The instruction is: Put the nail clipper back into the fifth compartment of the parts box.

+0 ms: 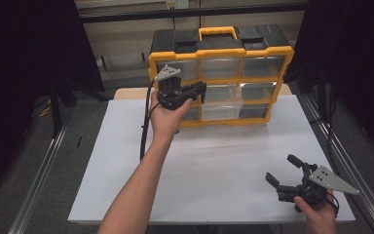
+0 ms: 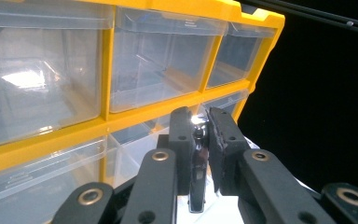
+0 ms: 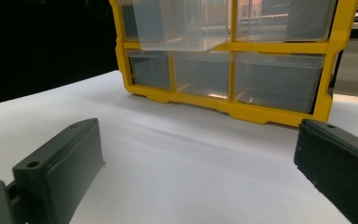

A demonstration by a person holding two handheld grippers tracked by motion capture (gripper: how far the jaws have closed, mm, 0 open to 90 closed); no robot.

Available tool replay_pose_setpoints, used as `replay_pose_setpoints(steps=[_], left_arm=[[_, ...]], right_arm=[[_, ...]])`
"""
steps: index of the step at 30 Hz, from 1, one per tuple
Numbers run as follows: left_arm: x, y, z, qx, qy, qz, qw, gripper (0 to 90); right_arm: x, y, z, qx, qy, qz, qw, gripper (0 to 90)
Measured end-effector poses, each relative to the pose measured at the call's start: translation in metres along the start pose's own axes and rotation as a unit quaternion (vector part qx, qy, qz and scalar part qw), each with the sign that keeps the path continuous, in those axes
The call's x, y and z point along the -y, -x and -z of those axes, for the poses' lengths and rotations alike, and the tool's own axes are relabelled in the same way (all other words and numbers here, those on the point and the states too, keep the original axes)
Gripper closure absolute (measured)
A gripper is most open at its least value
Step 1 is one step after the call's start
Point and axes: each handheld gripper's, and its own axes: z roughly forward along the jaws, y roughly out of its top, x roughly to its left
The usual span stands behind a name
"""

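A yellow and black organizer point(image 1: 220, 52) with clear drawers stands at the far side of the white table point(image 1: 214, 165). Its middle drawer point(image 1: 220, 103) is pulled out toward me; the same drawer point(image 3: 182, 28) sticks out in the right gripper view. My left gripper point(image 1: 200, 90) is held up just left of that drawer. In the left gripper view, the left gripper point(image 2: 199, 122) is shut on a small shiny metal part point(image 2: 197, 177) in front of the organizer point(image 2: 105, 70). My right gripper point(image 1: 280, 167) rests open near the table's front right corner; the right gripper point(image 3: 198, 135) has nothing between its jaws.
Dark curtains flank the table on both sides. Metal rails point(image 1: 343, 165) run along the table's left and right sides. A black cable point(image 1: 145, 131) hangs from the left gripper down to the white surface.
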Motion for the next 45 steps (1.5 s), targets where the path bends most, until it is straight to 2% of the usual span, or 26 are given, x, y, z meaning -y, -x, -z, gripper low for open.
replay_pose_setpoints(steps=[2, 5, 6, 11, 13, 17, 21, 23, 30, 31, 34, 35, 36, 39, 41, 43, 45], left_arm=[[0.0, 0.0, 0.0, -0.007, -0.004, -0.001, 1.0, 80.7], [0.0, 0.0, -0.003, -0.003, 0.0, -0.002, 1.0, 80.7], [-0.001, 0.0, -0.005, -0.01, -0.001, 0.0, 0.9999, 80.6], [-0.001, -0.001, -0.008, -0.004, 0.004, -0.002, 1.0, 80.7], [-0.002, -0.001, -0.008, -0.012, -0.001, -0.004, 0.9999, 80.6], [-0.001, -0.001, -0.012, -0.002, 0.008, -0.01, 0.9999, 80.6], [-0.001, -0.001, -0.015, 0.002, 0.004, -0.012, 0.9999, 80.6], [-0.002, 0.0, -0.017, -0.004, 0.0, -0.012, 0.9999, 80.6], [-0.003, -0.001, -0.021, -0.003, 0.007, -0.012, 0.9999, 80.6], [-0.003, -0.001, -0.021, -0.013, 0.004, -0.011, 0.9999, 80.6], [-0.002, -0.001, -0.024, -0.008, 0.008, -0.008, 0.9999, 80.5], [-0.002, -0.002, -0.023, -0.014, 0.0, -0.016, 0.9998, 80.5], [-0.001, -0.002, -0.024, -0.006, 0.005, -0.012, 0.9999, 80.5], [-0.001, -0.001, -0.025, -0.014, -0.002, -0.017, 0.9998, 80.5], [-0.001, 0.0, -0.027, -0.013, 0.002, -0.012, 0.9998, 80.5], [0.001, 0.0, -0.029, -0.007, 0.004, -0.016, 0.9998, 80.5], [0.001, 0.0, -0.029, -0.009, 0.001, -0.018, 0.9998, 80.5]], right_arm=[[0.0, 0.0, 0.0, 0.001, 0.0, 0.001, 1.0, 0.6], [0.0, 0.0, 0.0, 0.0, -0.001, 0.0, 1.0, 0.5], [0.0, 0.0, 0.0, 0.0, -0.001, 0.0, 1.0, 0.5], [0.0, 0.0, 0.0, 0.001, -0.001, 0.001, 1.0, 0.6], [0.0, 0.0, 0.0, 0.002, 0.0, 0.001, 1.0, 0.6], [0.0, 0.0, -0.001, 0.001, 0.001, -0.001, 1.0, 0.6], [0.0, 0.0, -0.001, 0.001, 0.001, 0.0, 1.0, 0.6], [0.0, 0.0, -0.001, -0.002, 0.001, 0.001, 1.0, 0.7], [0.0, 0.001, -0.001, -0.001, 0.001, 0.0, 1.0, 0.6], [0.0, 0.001, -0.001, -0.001, 0.001, 0.0, 1.0, 0.6], [0.0, 0.001, -0.001, -0.002, 0.001, -0.001, 1.0, 0.7], [0.0, 0.001, -0.001, -0.003, 0.002, -0.001, 1.0, 0.7], [0.0, 0.001, -0.001, 0.0, 0.001, -0.001, 1.0, 0.6], [0.0, 0.001, -0.001, -0.001, 0.001, -0.001, 1.0, 0.7], [0.0, 0.001, -0.001, -0.003, 0.002, -0.001, 1.0, 0.7], [0.0, 0.001, -0.001, -0.001, 0.001, -0.001, 1.0, 0.7], [0.0, 0.001, 0.0, -0.002, 0.0, -0.002, 1.0, 0.6]])
